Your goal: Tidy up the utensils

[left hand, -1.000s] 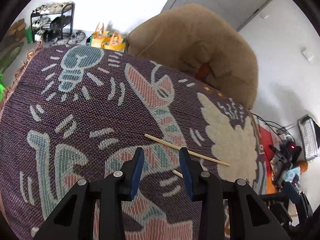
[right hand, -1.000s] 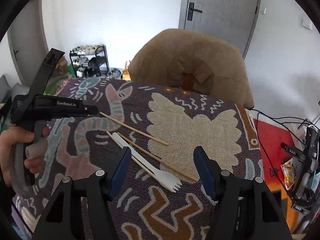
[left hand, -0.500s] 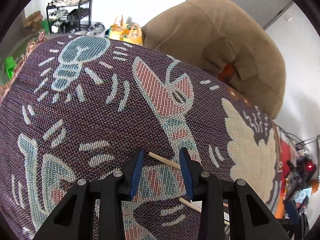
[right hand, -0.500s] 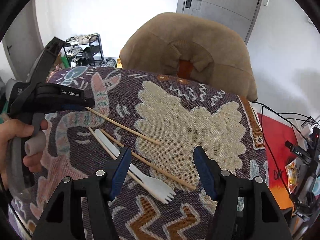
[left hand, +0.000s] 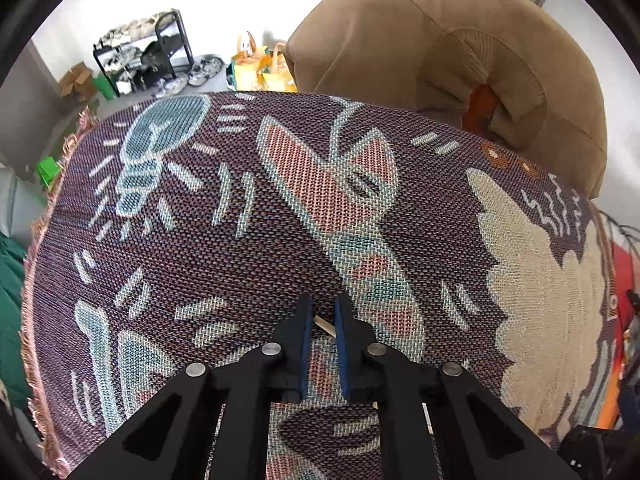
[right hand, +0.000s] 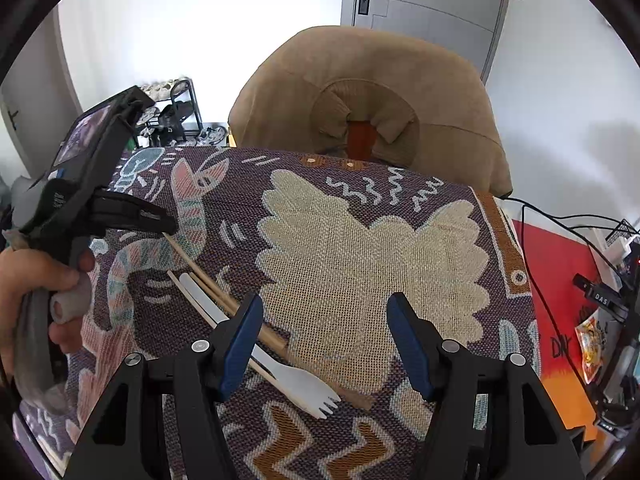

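A thin wooden chopstick (left hand: 323, 324) lies on the patterned cloth (left hand: 280, 220), its near end between the pads of my left gripper (left hand: 322, 308). That gripper's jaws are closing and stand almost together on the stick's tip. The right wrist view shows the left gripper (right hand: 170, 226) pointing steeply down at the same chopstick (right hand: 188, 258). A white plastic fork (right hand: 304, 386) and other chopsticks (right hand: 216, 296) lie just right of it, partly hidden by a finger of my right gripper (right hand: 324, 312). The right gripper hovers open over the cream bird pattern, holding nothing.
A person's hand (right hand: 32, 280) grips the left tool's handle. A brown armchair (right hand: 360, 80) stands behind the table's far edge. A shoe rack (left hand: 140, 52) and bags sit on the floor beyond. Cables and a red mat (right hand: 560, 280) lie to the right.
My left gripper tipped downward and slid forward to the chopstick's end, and its jaws narrowed around it. The right gripper came a little lower and nearer the fork, still open.
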